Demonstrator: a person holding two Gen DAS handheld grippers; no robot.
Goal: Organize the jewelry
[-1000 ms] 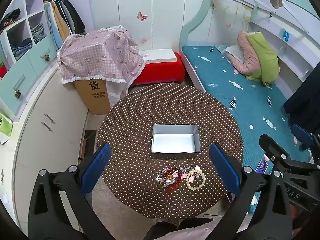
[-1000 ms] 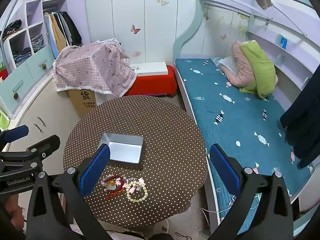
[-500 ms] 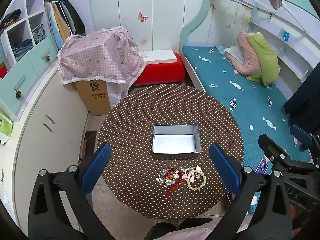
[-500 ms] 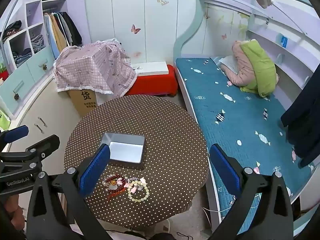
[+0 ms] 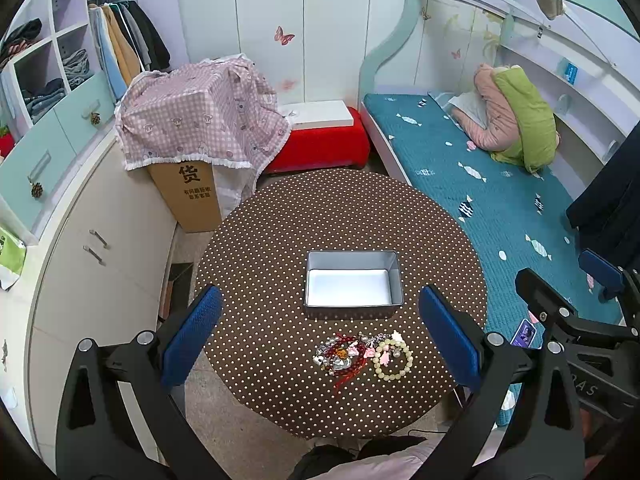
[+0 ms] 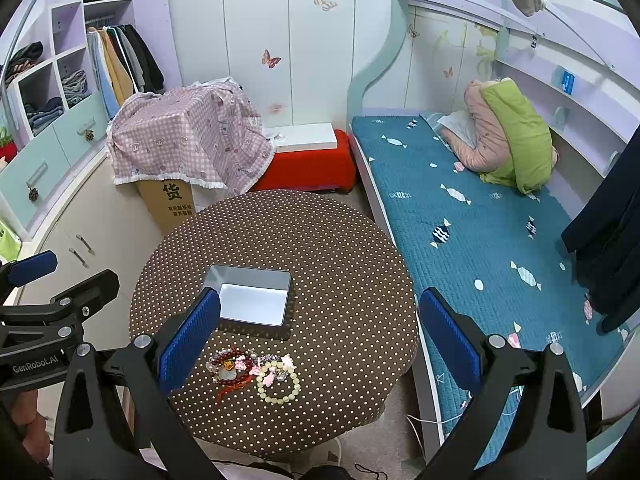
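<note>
Left wrist view: the left gripper (image 5: 320, 332) hangs above the near part of a round table (image 5: 280, 216) in a brown polka-dot cloth, its blue-padded fingers (image 5: 191, 334) spread wide and holding nothing.
Jewelry: a small heap of jewelry (image 5: 362, 354) lies on the cloth near the table's front edge, between the two pads in this view and well below them.
Heap contents: a pale bead bracelet (image 5: 394, 364) lies on the right side; dark red beads (image 5: 340, 356) with red cord and small pink charms sit on the left, the two touching.
Tin: an open grey metal tin (image 5: 352, 282) sits just behind the heap, apart from it, its white floor bare.
Right wrist view: the right gripper (image 6: 320, 332) hangs over the table's right side, fingers (image 6: 450, 334) spread wide, gripping nothing.
Jewelry from the right: the heap (image 6: 256, 370) lies below and beside the left pad, with the tin (image 6: 252, 296) behind it, partly hidden by that pad.
Other gripper: the left gripper's black frame (image 6: 48, 320) shows at the left edge of this view.
Surroundings: a bed with a teal quilt (image 5: 480, 184) runs along the right; a cardboard box under a pink checked cloth (image 5: 196, 120) stands behind the table, beside a red bench (image 5: 320, 146).
</note>
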